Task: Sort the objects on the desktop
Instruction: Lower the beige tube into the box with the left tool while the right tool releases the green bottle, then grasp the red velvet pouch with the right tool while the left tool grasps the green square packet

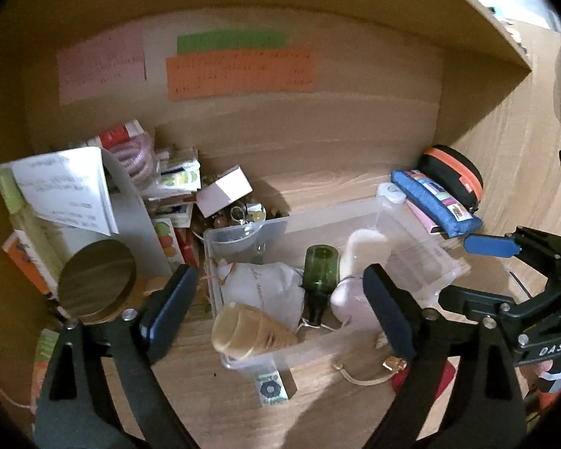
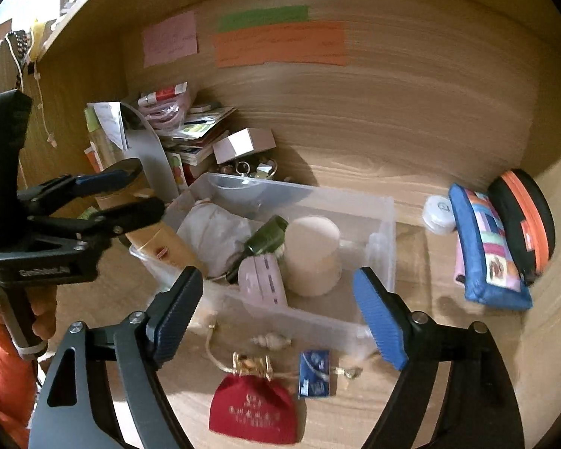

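Wooden tabletop [image 2: 355, 411] in a desk alcove carries a clear bin [image 2: 385, 224] holding a green bottle [image 2: 269, 237], cream cup [image 2: 312, 258], lilac case [image 2: 260, 280] and white cloth [image 2: 213, 232]. Both the left tool [image 1: 280, 310] and right tool [image 2: 280, 318] hover spread and empty before its near rim. Bare wood lies behind it; a red pouch [image 2: 252, 411] sits in front.
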Tool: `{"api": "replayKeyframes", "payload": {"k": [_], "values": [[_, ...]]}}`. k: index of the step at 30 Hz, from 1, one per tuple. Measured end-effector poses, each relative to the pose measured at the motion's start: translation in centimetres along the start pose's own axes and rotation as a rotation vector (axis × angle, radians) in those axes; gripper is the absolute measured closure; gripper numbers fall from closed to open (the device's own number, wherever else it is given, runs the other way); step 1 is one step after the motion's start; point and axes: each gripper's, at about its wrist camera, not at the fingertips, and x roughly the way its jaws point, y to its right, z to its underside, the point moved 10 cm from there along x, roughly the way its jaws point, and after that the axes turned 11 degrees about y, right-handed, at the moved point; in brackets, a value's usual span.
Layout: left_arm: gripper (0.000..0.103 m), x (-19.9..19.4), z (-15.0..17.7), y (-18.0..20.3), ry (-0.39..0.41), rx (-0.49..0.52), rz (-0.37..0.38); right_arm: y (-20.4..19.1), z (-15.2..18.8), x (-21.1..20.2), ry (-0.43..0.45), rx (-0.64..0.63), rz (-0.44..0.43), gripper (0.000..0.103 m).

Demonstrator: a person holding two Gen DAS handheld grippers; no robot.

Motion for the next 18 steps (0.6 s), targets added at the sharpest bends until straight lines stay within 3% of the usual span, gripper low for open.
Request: {"api": "replayKeyframes", "payload": {"k": [7, 18], "values": [[0.003, -2.4, 1.3, 0.0, -0.005, 0.011, -0.030, 2.0, 1.8, -2.8, 0.023, 0.052, 0.052, 0.022], [0.003, -2.7, 8.3, -1.9, -0.150, -0.080, -0.066, 3.3, 7.1, -3.2, -0.072, 0.119, 0.044, 0.022]]}}
